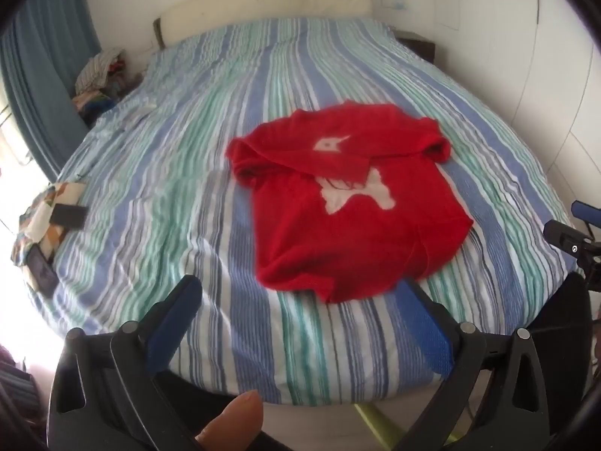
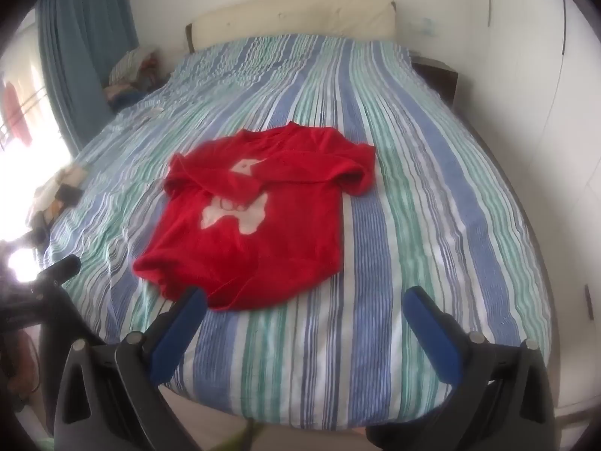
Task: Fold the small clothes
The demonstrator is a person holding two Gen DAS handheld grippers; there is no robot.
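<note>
A small red sweater (image 1: 349, 203) with a white animal shape lies on the striped bed (image 1: 188, 173), both sleeves folded across the chest. It also shows in the right wrist view (image 2: 263, 225). My left gripper (image 1: 300, 289) is open and empty, above the near end of the bed just short of the sweater's hem. My right gripper (image 2: 304, 297) is open and empty, also near the hem, its left finger (image 2: 180, 334) in front of the hem's corner. The right gripper's tip shows at the right edge of the left wrist view (image 1: 574, 240).
A cream headboard (image 1: 263, 3) stands at the far end. A pile of clothes (image 1: 101, 75) sits at the far left by the blue curtain (image 1: 41, 75). A patterned cloth with dark phones (image 1: 49, 233) lies at the bed's left edge. A dark nightstand (image 2: 435, 75) and white wardrobe (image 2: 544, 112) stand on the right.
</note>
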